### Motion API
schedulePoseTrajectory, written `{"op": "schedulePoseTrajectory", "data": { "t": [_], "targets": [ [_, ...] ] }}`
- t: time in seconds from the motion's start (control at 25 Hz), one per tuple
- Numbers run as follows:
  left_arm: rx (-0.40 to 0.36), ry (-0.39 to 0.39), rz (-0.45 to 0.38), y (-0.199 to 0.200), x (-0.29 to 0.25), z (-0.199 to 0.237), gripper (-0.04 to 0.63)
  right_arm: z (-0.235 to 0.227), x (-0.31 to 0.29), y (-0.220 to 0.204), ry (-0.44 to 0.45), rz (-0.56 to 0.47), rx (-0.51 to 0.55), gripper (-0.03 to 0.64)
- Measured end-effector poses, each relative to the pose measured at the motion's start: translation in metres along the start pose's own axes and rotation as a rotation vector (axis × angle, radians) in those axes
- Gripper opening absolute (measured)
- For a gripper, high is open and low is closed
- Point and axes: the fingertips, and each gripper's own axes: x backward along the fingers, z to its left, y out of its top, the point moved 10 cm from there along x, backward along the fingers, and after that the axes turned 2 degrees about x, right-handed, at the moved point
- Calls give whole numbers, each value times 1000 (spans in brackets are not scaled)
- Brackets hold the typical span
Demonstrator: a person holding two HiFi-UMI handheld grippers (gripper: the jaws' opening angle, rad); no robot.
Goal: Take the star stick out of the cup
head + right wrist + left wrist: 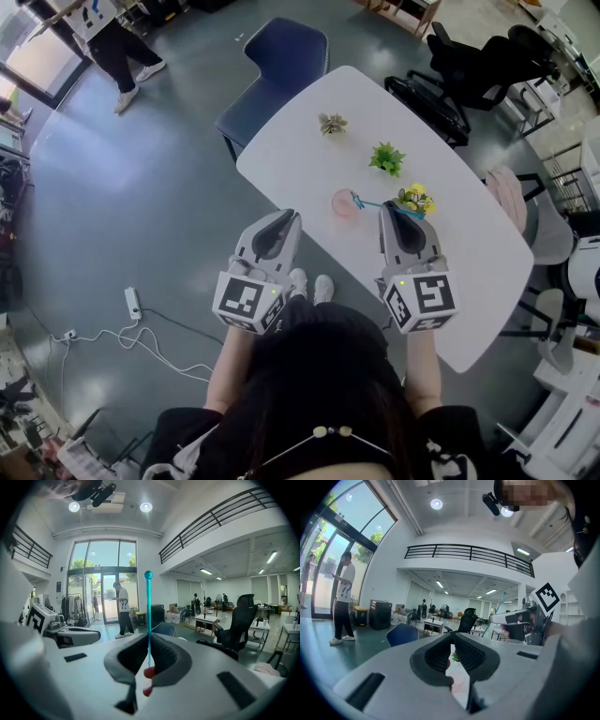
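White office table under the rail, pink cup standing on it. The right gripper has its jaws pinched on the teal star stick, held up clear of the cup. The left gripper hangs alongside, jaws together on nothing.

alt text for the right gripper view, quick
The right gripper is shut on a thin teal stick that stands upright, ending in a small ball. Behind, a person stands by bright glass doors; the left gripper shows at left.
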Motion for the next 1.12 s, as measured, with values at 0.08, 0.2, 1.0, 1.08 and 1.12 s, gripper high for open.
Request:
{"op": "schedulePoseTrajectory", "data": {
  "t": [0.08,0.2,1.0,1.08,1.12],
  "targets": [
    [1,2,-2,0,0,0,31,0,0,1,5,-1,4,20],
    [2,7,-1,0,1,0,31,1,0,2,11,5,34,17],
    [-4,9,-4,1,0,-1,31,-1,6,13,5,-10,10,17],
    [-6,10,-2,1,0,-1,31,-1,5,12,6,-10,11,17],
    [-7,10,-2,0,1,0,31,-1,5,12,6,-10,11,17]
  ]
}}
